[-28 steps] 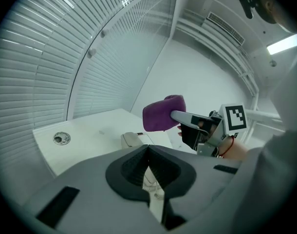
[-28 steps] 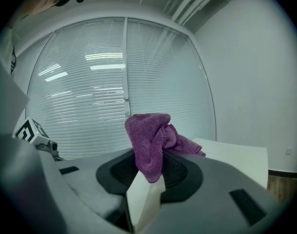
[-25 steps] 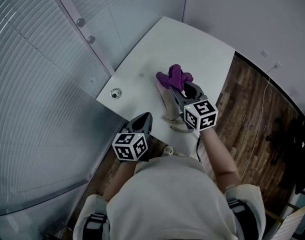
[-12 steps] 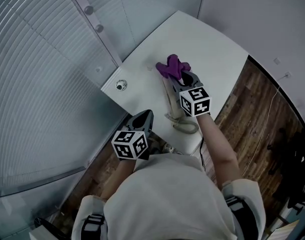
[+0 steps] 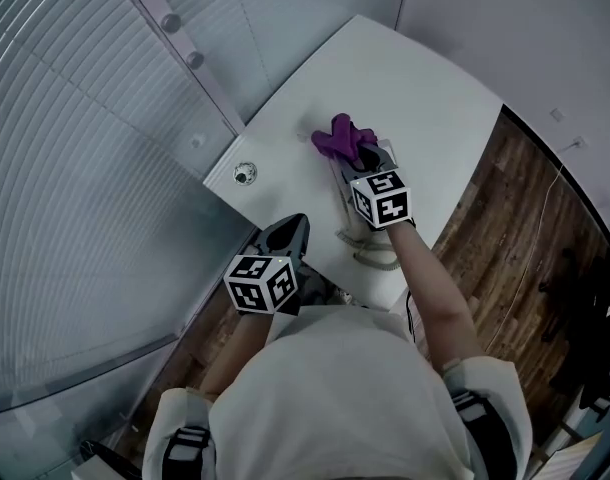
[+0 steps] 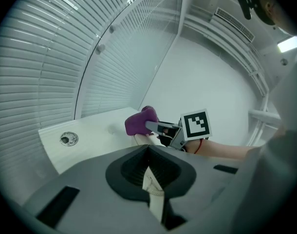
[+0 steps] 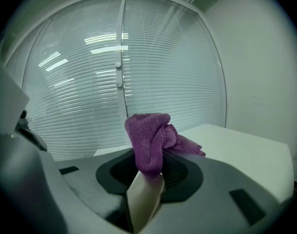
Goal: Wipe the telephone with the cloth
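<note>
A pale telephone [image 5: 342,184] lies on the white table [image 5: 425,98], its coiled cord [image 5: 371,252] trailing toward the near edge. My right gripper [image 5: 362,158] is shut on a bunched purple cloth [image 5: 342,137] and holds it low over the telephone's far end. In the right gripper view the cloth [image 7: 149,139] bulges up from between the closed jaws [image 7: 145,178]. My left gripper [image 5: 289,234] hangs by the table's near left edge, shut and empty. In the left gripper view its jaws [image 6: 149,172] point at the cloth [image 6: 140,122] and the telephone [image 6: 141,139].
A round cable grommet [image 5: 244,174] sits in the table's left corner. Slatted glass blinds [image 5: 105,148] run along the left. Wooden floor [image 5: 515,228] lies to the right of the table, with a thin cable across it.
My right gripper has gone down and further away with the cloth, coming closer to the telephone. The left gripper has hardly shifted.
</note>
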A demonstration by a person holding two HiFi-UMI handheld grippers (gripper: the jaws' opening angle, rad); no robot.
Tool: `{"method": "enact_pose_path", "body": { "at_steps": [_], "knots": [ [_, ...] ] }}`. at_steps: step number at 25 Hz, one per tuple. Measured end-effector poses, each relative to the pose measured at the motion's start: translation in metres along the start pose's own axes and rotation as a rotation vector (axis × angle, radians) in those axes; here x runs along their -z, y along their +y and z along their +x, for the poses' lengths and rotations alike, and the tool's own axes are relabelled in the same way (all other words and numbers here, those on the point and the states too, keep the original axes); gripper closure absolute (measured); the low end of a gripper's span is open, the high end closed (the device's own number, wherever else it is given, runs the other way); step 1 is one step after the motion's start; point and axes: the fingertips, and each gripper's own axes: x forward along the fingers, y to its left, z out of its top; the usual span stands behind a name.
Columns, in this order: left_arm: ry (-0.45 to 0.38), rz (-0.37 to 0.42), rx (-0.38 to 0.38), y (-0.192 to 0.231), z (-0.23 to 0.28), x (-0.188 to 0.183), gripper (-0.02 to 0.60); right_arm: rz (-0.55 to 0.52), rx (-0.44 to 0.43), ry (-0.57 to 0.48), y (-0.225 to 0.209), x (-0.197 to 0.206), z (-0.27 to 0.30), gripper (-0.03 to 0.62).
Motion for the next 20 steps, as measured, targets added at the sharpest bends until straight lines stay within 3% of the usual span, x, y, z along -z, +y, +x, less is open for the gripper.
{"method": "enact_pose_path", "body": {
  "at_steps": [13, 20],
  "knots": [
    [0.012, -0.028, 0.007, 0.002, 0.004, 0.008, 0.561, 0.024, -0.002, 0.089, -0.002, 0.032, 0.008, 0.464],
    [0.011, -0.026, 0.01, -0.003, 0.003, 0.012, 0.561, -0.015, -0.01, 0.114, 0.004, 0.039, 0.001, 0.464]
  ]
}}
